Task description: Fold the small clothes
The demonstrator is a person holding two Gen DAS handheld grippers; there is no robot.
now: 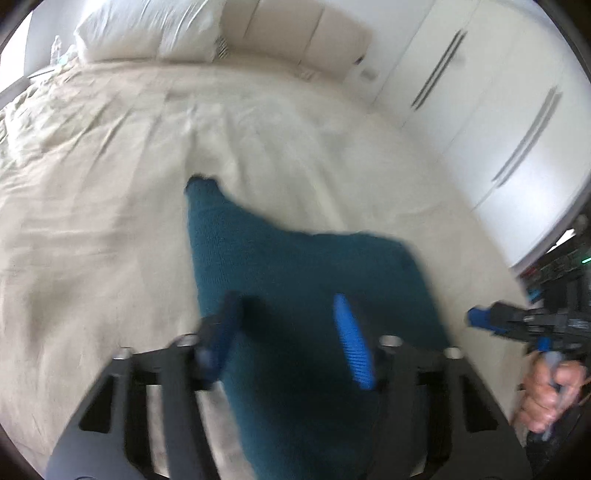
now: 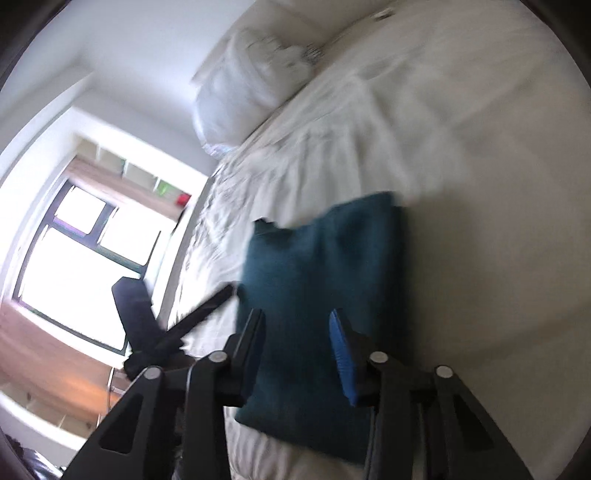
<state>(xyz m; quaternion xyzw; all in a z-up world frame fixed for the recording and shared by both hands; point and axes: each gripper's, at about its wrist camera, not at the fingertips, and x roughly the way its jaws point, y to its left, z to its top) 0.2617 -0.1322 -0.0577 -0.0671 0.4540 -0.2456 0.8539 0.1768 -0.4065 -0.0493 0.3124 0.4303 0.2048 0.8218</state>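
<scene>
A dark teal knitted garment [image 1: 291, 280] lies folded on the cream bed sheet [image 1: 110, 206]; it also shows in the right wrist view [image 2: 317, 280]. My left gripper [image 1: 288, 321] is open, its blue-padded fingers [image 1: 351, 339] hovering over the garment's near part. My right gripper [image 2: 297, 332] is open above the garment's near edge, holding nothing. The right gripper also shows at the right edge of the left wrist view [image 1: 476, 317], held by a hand. The left gripper shows as a dark shape left of the garment in the right wrist view [image 2: 207, 306]. Both views are blurred.
White pillows [image 1: 147, 29] and a padded headboard [image 1: 295, 29] stand at the far end of the bed. White wardrobe doors [image 1: 498, 110] line the right side. A bright window [image 2: 74, 266] and wooden shelves [image 2: 133, 177] lie beyond the bed's left side.
</scene>
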